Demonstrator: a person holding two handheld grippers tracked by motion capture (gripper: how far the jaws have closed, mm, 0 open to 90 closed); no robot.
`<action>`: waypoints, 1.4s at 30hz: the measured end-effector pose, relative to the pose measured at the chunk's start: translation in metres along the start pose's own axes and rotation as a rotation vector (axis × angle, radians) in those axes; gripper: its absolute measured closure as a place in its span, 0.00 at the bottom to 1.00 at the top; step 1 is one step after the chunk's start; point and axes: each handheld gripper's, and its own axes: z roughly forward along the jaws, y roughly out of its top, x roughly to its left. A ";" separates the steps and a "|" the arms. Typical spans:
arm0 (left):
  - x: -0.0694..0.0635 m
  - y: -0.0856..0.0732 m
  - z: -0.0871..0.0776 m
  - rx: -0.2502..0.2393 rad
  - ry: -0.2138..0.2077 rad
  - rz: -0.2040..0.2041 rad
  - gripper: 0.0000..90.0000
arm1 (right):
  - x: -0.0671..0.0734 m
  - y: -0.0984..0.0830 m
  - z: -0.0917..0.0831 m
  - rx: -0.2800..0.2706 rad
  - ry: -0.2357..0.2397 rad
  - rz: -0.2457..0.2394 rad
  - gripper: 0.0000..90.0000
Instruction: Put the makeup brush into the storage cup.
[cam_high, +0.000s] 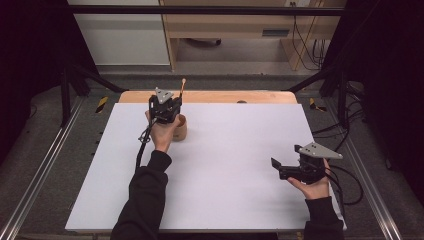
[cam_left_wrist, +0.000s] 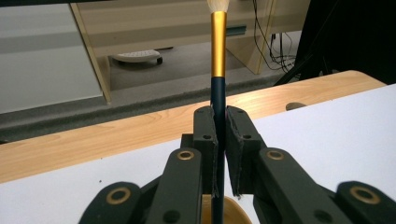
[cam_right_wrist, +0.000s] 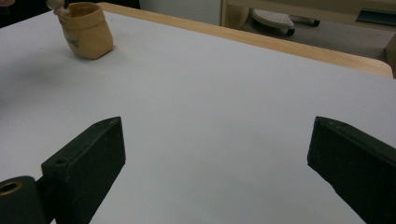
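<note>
In the left gripper view, my left gripper (cam_left_wrist: 220, 122) is shut on a brush (cam_left_wrist: 218, 51) that stands upright, with a dark blue handle, a gold ferrule and pale bristles at the top. Its lower end reaches down into a tan cup (cam_left_wrist: 233, 212) right under the jaws. From the high view, the left gripper (cam_high: 171, 104) hovers over the cup (cam_high: 181, 129) near the table's far edge, with the brush (cam_high: 182, 86) poking up past it. My right gripper (cam_high: 278, 168) is open at the near right, holding nothing. The right gripper view has its jaws (cam_right_wrist: 217, 154) wide apart and the cup (cam_right_wrist: 88, 30) far off.
A white sheet (cam_high: 225, 165) covers most of the wooden table (cam_high: 225, 96), leaving a bare strip along the far edge. Beyond it stand a light wood cabinet (cam_high: 230, 30), cables and dark frame rails at both sides.
</note>
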 end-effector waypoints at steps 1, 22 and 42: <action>0.000 -0.001 0.001 0.003 0.001 -0.001 0.92 | 0.000 0.000 0.000 -0.001 0.000 0.001 0.05; -0.002 -0.021 0.011 0.036 0.001 -0.003 0.92 | 0.001 0.000 0.000 -0.001 0.004 0.003 0.05; -0.003 -0.038 0.009 0.089 0.002 0.011 0.92 | 0.001 0.000 -0.001 -0.003 0.003 0.001 0.05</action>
